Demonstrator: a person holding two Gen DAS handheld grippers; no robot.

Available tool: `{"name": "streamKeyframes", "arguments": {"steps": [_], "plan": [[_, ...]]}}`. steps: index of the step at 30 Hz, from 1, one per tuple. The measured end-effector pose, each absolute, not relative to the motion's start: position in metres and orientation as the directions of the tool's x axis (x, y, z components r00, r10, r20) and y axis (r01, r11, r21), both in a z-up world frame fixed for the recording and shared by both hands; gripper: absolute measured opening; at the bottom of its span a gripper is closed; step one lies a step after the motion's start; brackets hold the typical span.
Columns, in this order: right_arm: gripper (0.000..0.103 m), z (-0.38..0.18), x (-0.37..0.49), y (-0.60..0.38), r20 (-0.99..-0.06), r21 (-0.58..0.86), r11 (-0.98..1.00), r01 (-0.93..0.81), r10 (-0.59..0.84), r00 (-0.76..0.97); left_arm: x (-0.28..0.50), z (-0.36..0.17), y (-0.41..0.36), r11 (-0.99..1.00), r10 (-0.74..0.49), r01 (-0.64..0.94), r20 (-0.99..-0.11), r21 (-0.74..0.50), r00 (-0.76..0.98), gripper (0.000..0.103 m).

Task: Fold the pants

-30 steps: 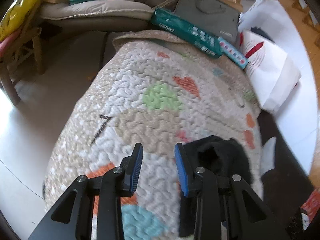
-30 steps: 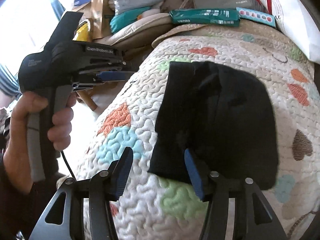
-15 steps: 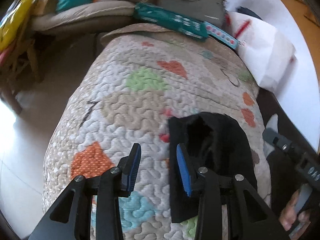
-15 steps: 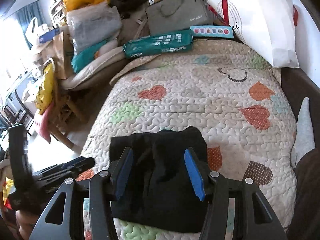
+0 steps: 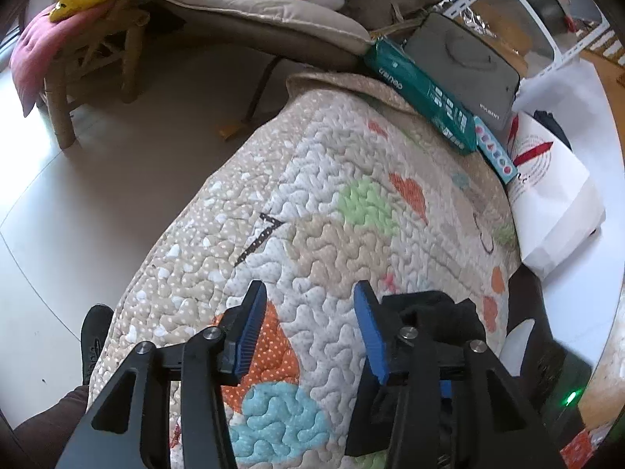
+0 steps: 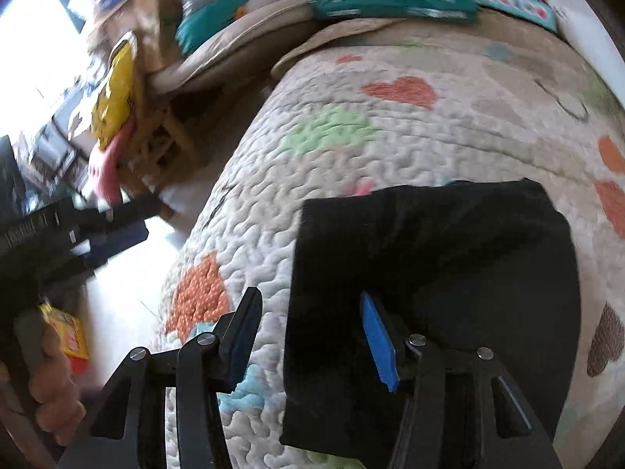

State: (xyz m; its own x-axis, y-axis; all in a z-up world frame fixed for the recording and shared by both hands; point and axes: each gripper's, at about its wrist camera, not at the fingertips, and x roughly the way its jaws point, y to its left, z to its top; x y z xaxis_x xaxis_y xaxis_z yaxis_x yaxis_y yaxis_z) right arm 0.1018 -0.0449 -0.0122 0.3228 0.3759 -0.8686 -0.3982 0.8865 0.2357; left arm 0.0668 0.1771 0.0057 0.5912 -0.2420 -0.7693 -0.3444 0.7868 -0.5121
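Note:
The black pants (image 6: 433, 273) lie folded into a compact rectangle on the quilted heart-pattern bedspread (image 6: 390, 136). My right gripper (image 6: 312, 336) is open and empty, held just above the folded pants' near left edge. My left gripper (image 5: 312, 328) is open and empty over the bedspread (image 5: 312, 215); the pants (image 5: 433, 312) show as a dark bundle behind its right finger. The left gripper also shows in the right wrist view (image 6: 78, 226) at the far left, beside the bed.
A green package (image 5: 422, 93), a grey laptop bag (image 5: 465, 62) and a white paper bag (image 5: 547, 195) sit at the bed's far end. A wooden chair with cushions (image 5: 78, 31) stands on the floor to the left. My shoe (image 5: 93, 332) is by the bed's edge.
Both grippers stay open and empty. The left gripper swung left, away from the pants. The right gripper dropped closer to the folded pants and turned left.

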Motion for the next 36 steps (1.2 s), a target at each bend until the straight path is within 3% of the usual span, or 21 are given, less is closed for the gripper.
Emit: {"name": "streamKeyframes", "arguments": {"steps": [5,8,14,19,22,29,31,32,36], "plan": [[0.072,-0.023,0.085,-0.014,-0.893,0.061,0.851,-0.521,0.279,0.353,0.069,0.003,0.17,0.802,-0.242,-0.332,-0.778,-0.496,0.579,0.048],[0.072,-0.014,0.073,-0.013,-0.877,-0.025,0.827,-0.562,0.251,0.41,0.071,-0.001,0.165,0.814,-0.241,-0.319,-0.782,-0.485,0.574,0.048],[0.073,0.041,0.044,-0.069,-0.78,0.046,0.86,-0.509,0.349,0.52,0.083,-0.009,0.143,0.814,-0.305,-0.274,-0.779,-0.512,0.548,0.049],[0.075,0.04,0.038,-0.137,-0.77,0.067,0.931,-0.358,0.277,0.576,0.099,-0.008,0.092,0.946,-0.122,-0.189,-0.831,-0.263,0.543,0.049],[0.075,0.025,0.04,-0.167,-0.797,0.109,0.954,-0.28,0.253,0.549,0.103,-0.018,0.072,0.972,-0.094,-0.135,-0.847,-0.191,0.523,0.049],[0.075,0.007,0.039,-0.2,-0.803,0.194,0.964,-0.181,0.262,0.536,0.086,0.016,0.089,0.947,-0.087,-0.174,-0.738,-0.269,0.669,0.049],[0.075,0.006,0.038,-0.2,-0.8,0.207,0.962,-0.177,0.271,0.536,0.085,0.026,0.087,0.949,-0.107,-0.141,-0.706,-0.283,0.7,0.055],[0.075,0.005,0.038,-0.199,-0.799,0.21,0.961,-0.177,0.273,0.535,0.087,0.027,0.081,0.956,-0.113,-0.115,-0.703,-0.269,0.702,0.06],[0.075,0.0,0.039,-0.197,-0.801,0.222,0.959,-0.178,0.283,0.527,0.1,0.012,0.043,0.982,-0.144,-0.002,-0.752,-0.19,0.644,0.06]]}}
